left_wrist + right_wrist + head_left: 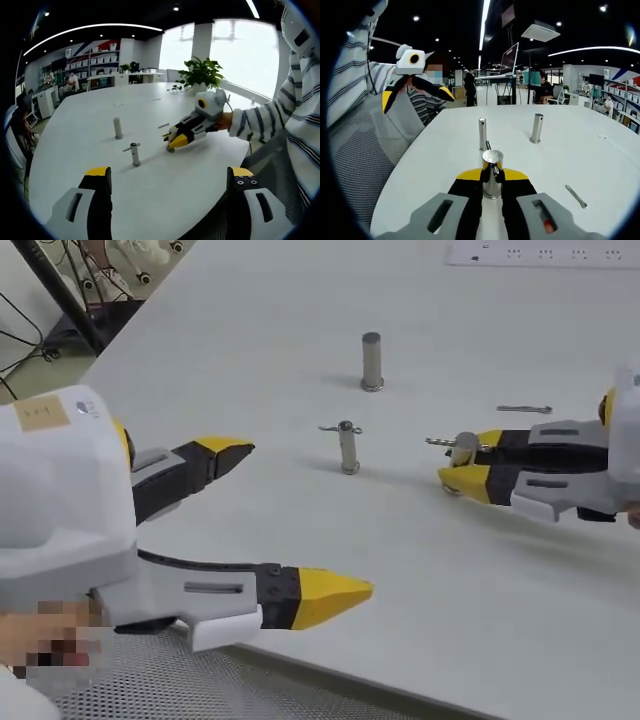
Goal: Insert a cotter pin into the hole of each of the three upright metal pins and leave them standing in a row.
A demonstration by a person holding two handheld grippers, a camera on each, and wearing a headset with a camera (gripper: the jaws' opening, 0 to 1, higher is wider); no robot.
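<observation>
Three metal pins are on the white table (300,300). The far pin (371,362) stands upright with nothing through it. The middle pin (348,447) stands upright with a cotter pin through its top. My right gripper (468,460) is shut on the third pin (463,446), which rests on the table and has a cotter pin (440,442) sticking out of it. In the right gripper view this held pin (492,175) sits between the yellow fingertips. A loose cotter pin (523,409) lies behind the right gripper. My left gripper (285,525) hovers open at the near left, holding nothing.
A white power strip (545,254) lies at the table's far edge. Black stand legs and cables (60,300) are off the table's left side. The near table edge runs under the left gripper, with a grey mesh chair (150,680) below it. An office with desks and people (540,85) lies beyond.
</observation>
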